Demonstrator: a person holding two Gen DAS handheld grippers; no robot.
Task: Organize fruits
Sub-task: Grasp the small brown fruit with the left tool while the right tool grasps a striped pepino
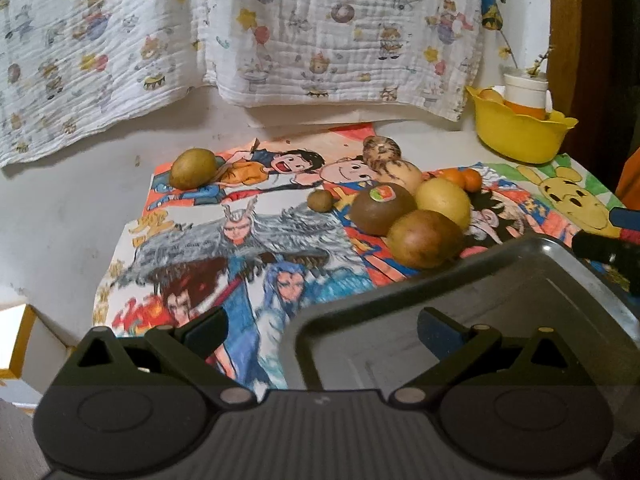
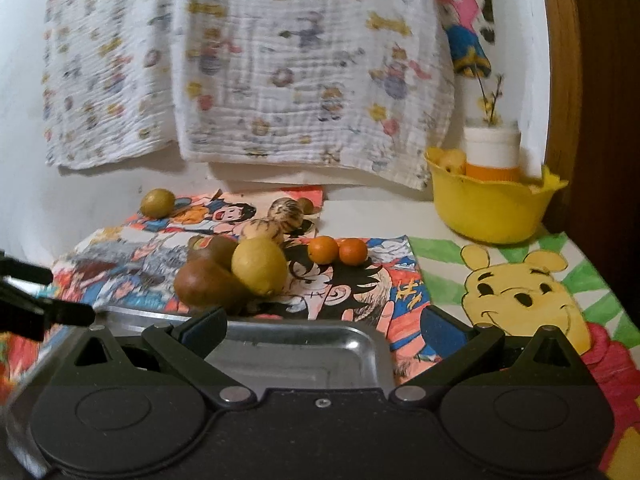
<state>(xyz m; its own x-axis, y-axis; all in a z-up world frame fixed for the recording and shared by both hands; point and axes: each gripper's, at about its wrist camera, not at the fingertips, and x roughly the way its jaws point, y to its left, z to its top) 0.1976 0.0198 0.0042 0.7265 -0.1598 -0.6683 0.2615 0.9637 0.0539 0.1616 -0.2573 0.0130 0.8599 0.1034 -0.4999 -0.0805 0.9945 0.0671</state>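
Observation:
Fruits lie on the drawing-covered table: a yellow lemon (image 1: 442, 200) (image 2: 260, 266), a reddish-brown fruit (image 1: 424, 238) (image 2: 204, 284), a brown kiwi with a sticker (image 1: 382, 208), two small oranges (image 2: 324, 249) (image 2: 353, 251), two striped fruits (image 2: 285, 209) (image 2: 262, 229) and a lone green-yellow fruit (image 1: 192, 168) (image 2: 158, 202) at the far left. An empty metal tray (image 1: 480, 288) (image 2: 296, 348) sits just in front of the pile. My left gripper (image 1: 322, 332) is open over the tray's left corner. My right gripper (image 2: 324, 326) is open above the tray's near side, holding nothing.
A yellow bowl (image 1: 520, 132) (image 2: 488, 208) with a white-and-orange jar and a small fruit stands at the back right. A patterned cloth (image 1: 280, 40) hangs on the wall behind. A tiny kiwi (image 1: 320, 200) lies left of the pile.

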